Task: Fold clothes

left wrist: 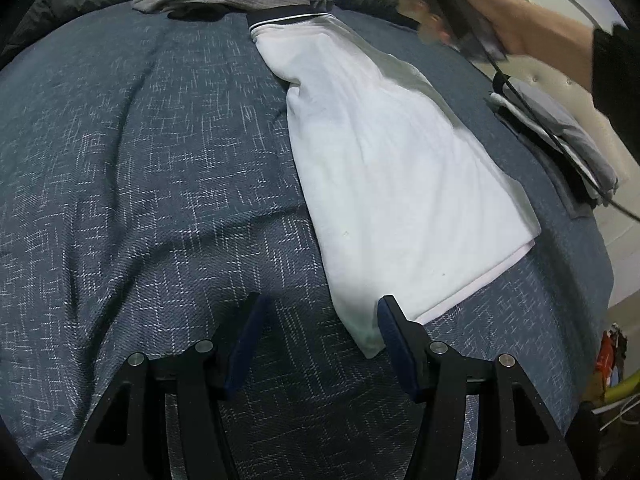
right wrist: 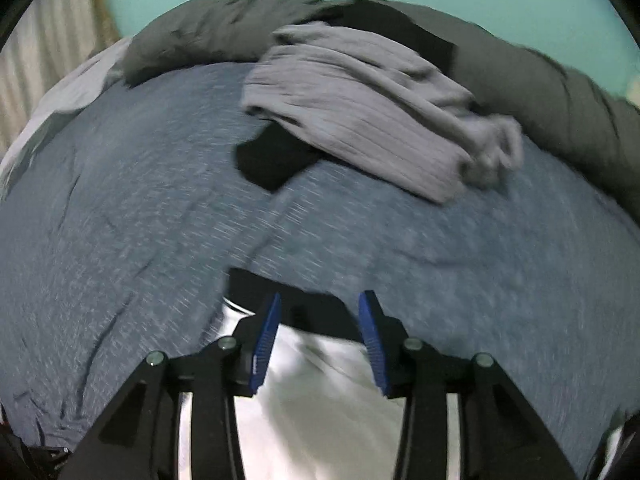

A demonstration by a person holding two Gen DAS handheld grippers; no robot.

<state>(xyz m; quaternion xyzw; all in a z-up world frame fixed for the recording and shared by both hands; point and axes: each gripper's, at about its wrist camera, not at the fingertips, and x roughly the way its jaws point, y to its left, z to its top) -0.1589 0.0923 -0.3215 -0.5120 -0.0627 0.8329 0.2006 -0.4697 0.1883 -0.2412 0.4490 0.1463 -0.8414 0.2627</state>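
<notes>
- White shirt point(left wrist: 392, 184): lies folded lengthwise into a narrow strip on the blue bedspread point(left wrist: 140, 184), dark collar point(left wrist: 288, 16) at the far end, hem near; a crosswise fold appears left to do.
- Left gripper point(left wrist: 320, 320): open, empty, over the near hem corner.
- Right gripper point(right wrist: 318, 316): open above the collar, gripping nothing.
- Grey garment point(right wrist: 360, 108): crumpled at the far side, seemingly not yet folded.
- Folded pile point(left wrist: 560, 136): at the right edge, apparently done.
</notes>
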